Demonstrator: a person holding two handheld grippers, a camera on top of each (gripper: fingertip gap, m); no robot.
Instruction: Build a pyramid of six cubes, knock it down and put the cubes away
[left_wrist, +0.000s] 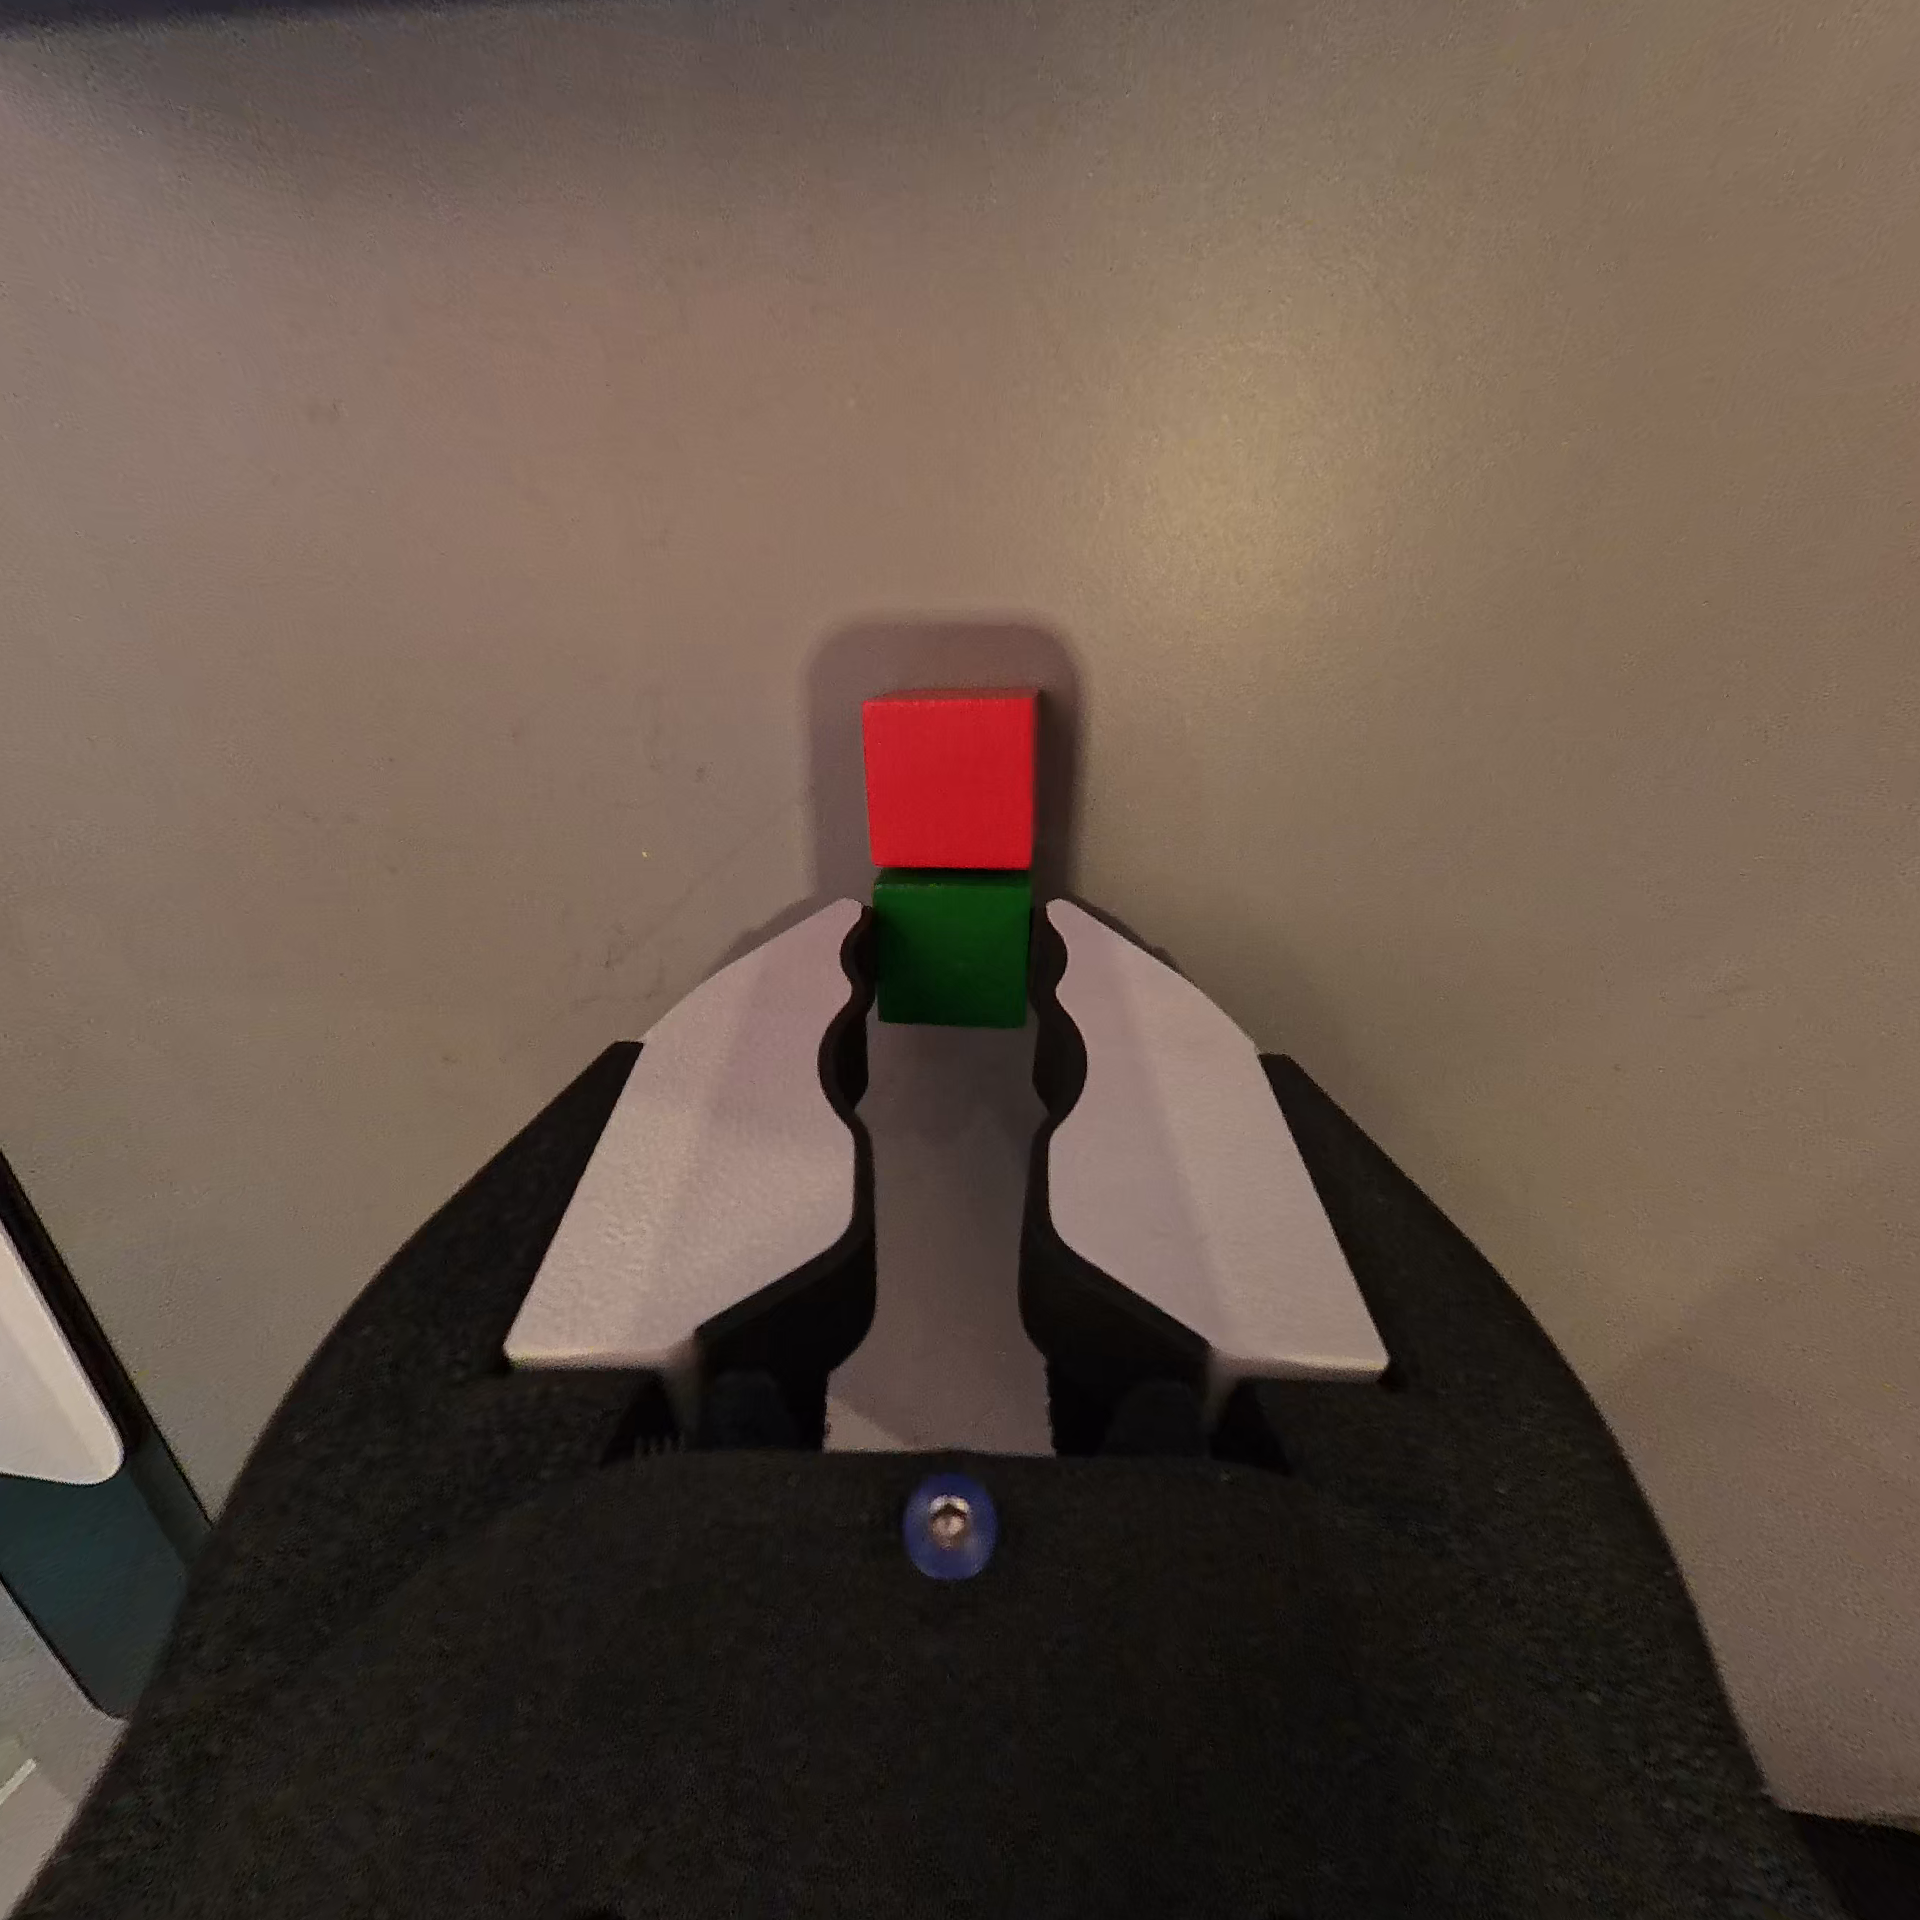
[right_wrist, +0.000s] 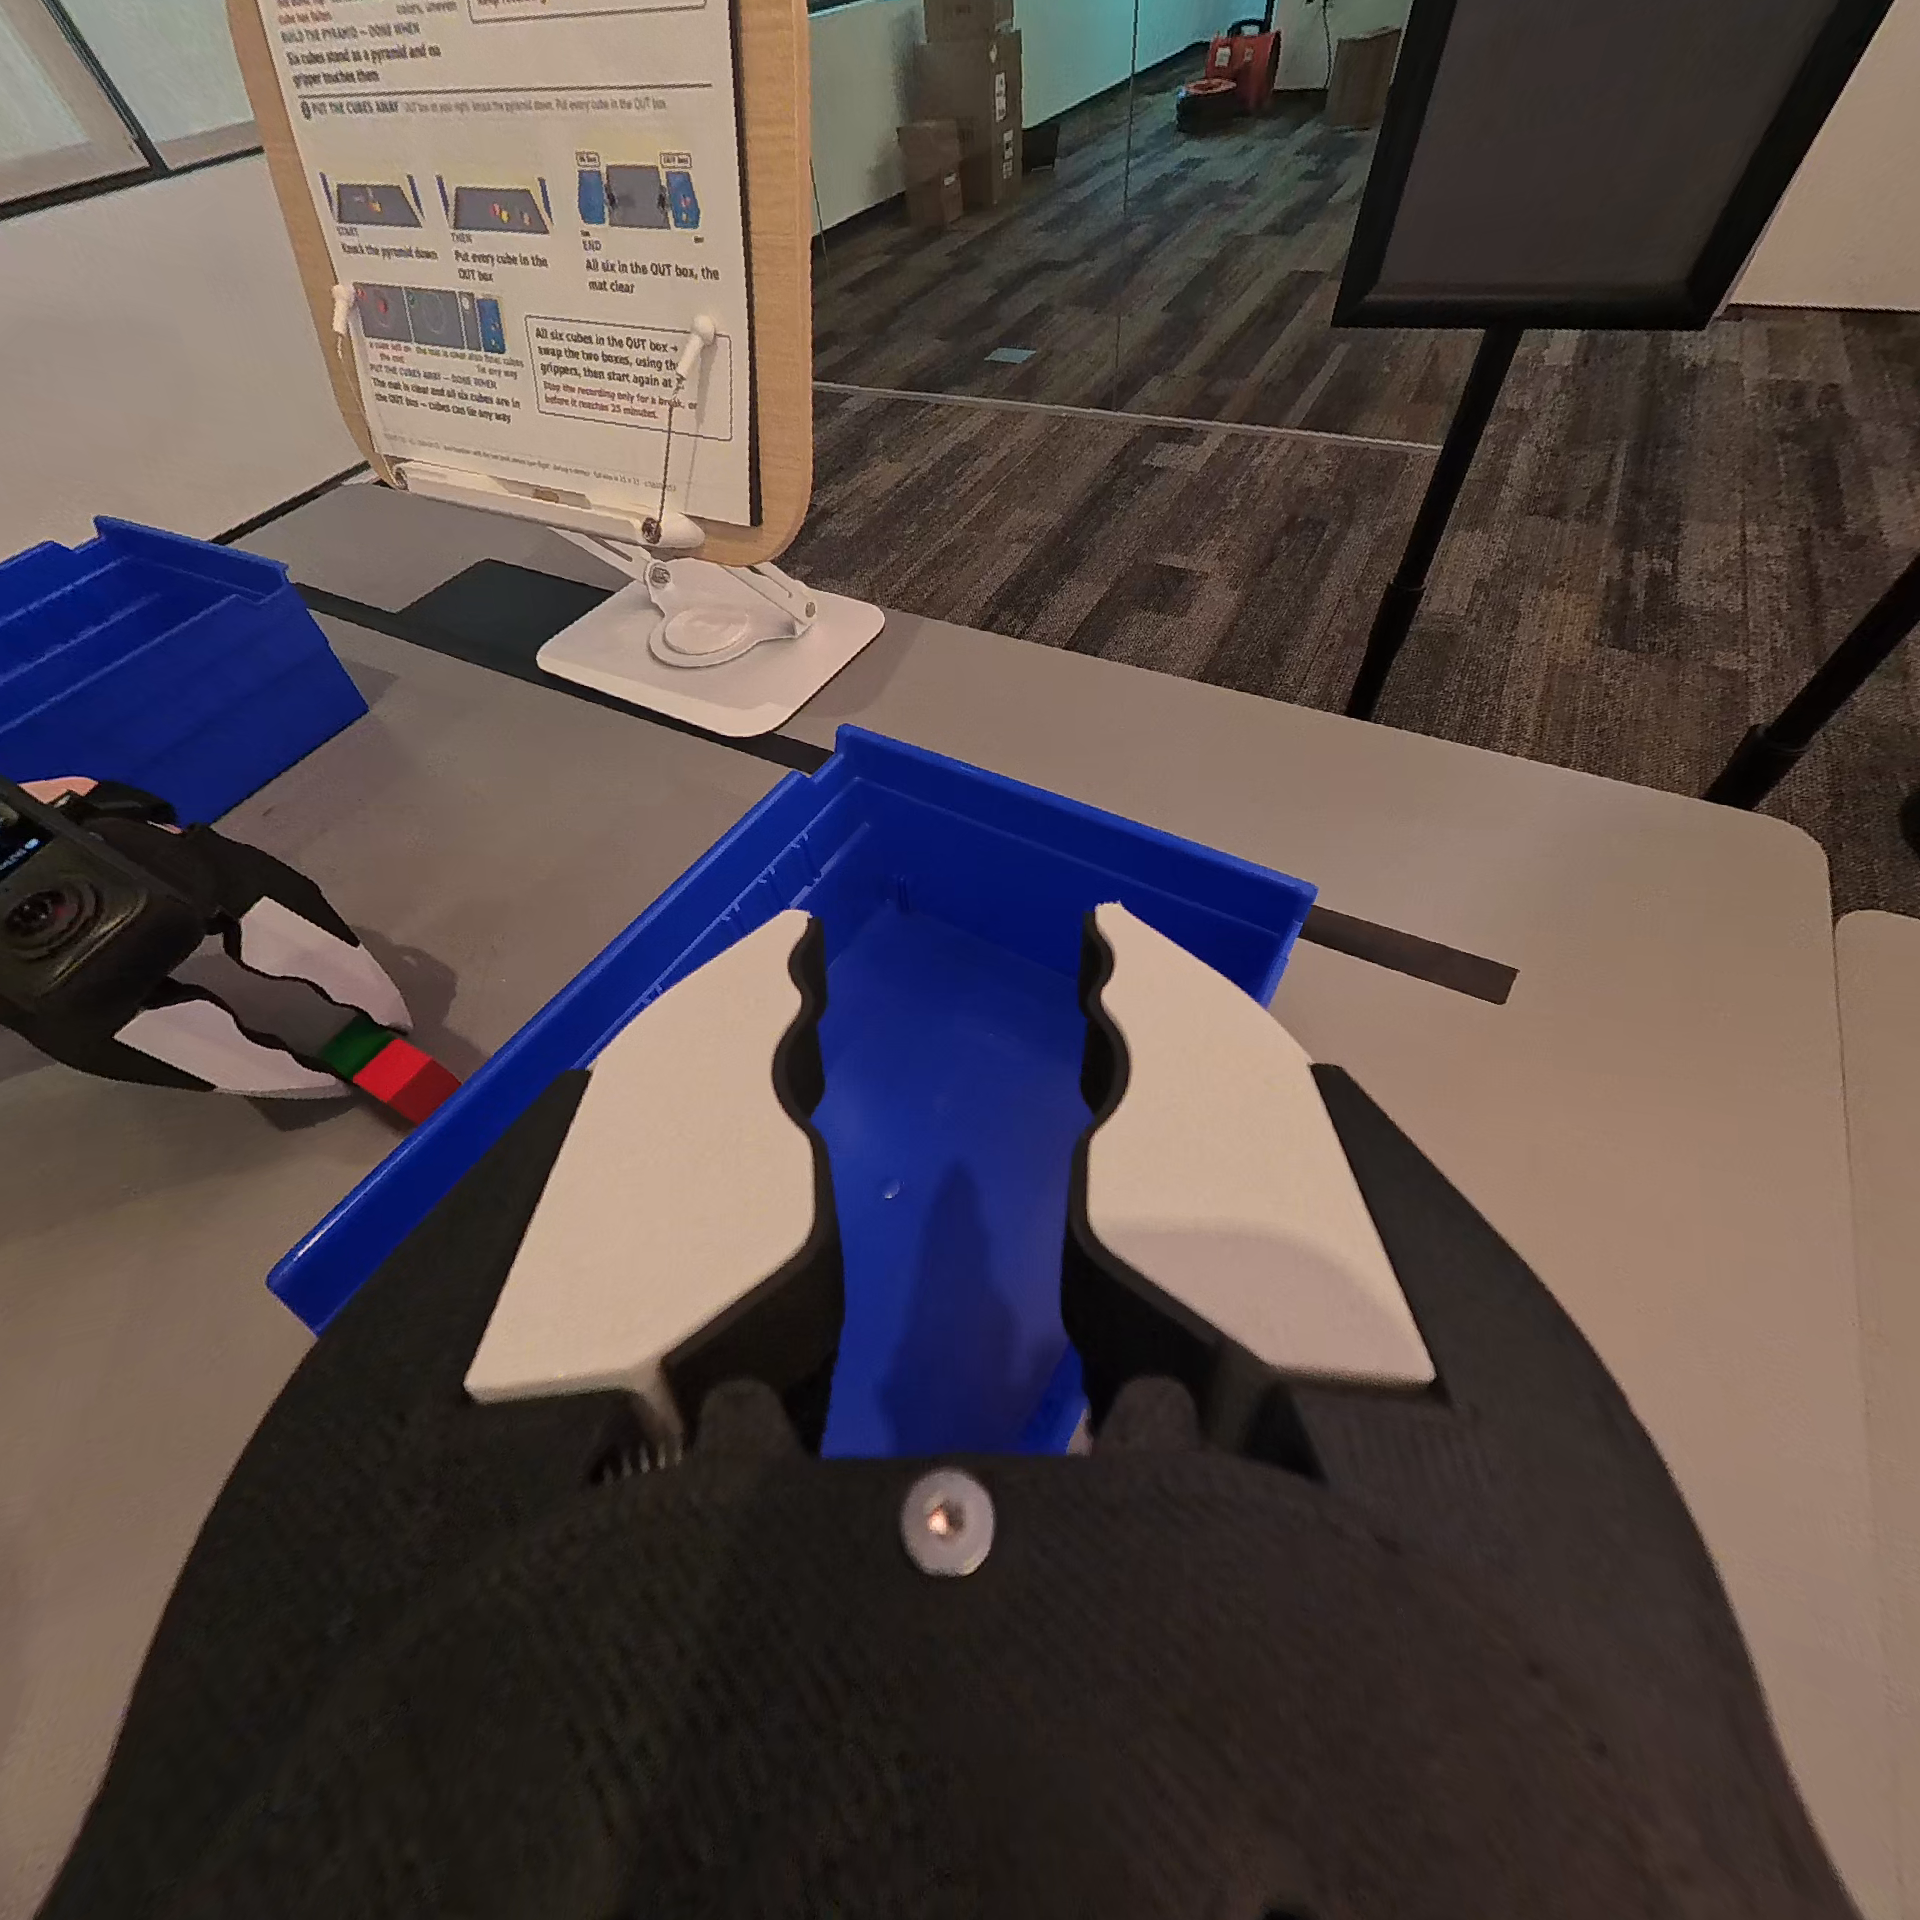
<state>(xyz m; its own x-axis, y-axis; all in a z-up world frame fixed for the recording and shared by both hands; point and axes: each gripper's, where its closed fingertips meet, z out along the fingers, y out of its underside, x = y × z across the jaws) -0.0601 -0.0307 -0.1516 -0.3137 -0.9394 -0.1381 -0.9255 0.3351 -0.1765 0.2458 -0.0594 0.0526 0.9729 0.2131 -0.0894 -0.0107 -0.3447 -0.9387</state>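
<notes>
A: Which step is judged in hand?

B: Base-laying, likely: the green cube (left_wrist: 951, 948) is pinched in the left gripper (left_wrist: 951, 961), touching the red cube (left_wrist: 951, 779) on the bench (left_wrist: 1455, 623).

A: And next?

B: Release is needed; the right gripper (right_wrist: 948, 961) is held spread over the blue bin (right_wrist: 1049, 842).

Grey table (right_wrist: 1455, 1039) bears two blue bins (right_wrist: 1060, 831); cubes (left_wrist: 951, 779); stand (right_wrist: 717, 644).

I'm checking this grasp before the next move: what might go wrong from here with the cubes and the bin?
1. The left gripper flanks the green cube, which touches the red cube; lifting or closing may drag or nudge the red one.
2. Both cubes lie close beside the blue bin; a push could jam them against its wall.
3. The right gripper hangs open over that bin and may block a drop.
</notes>
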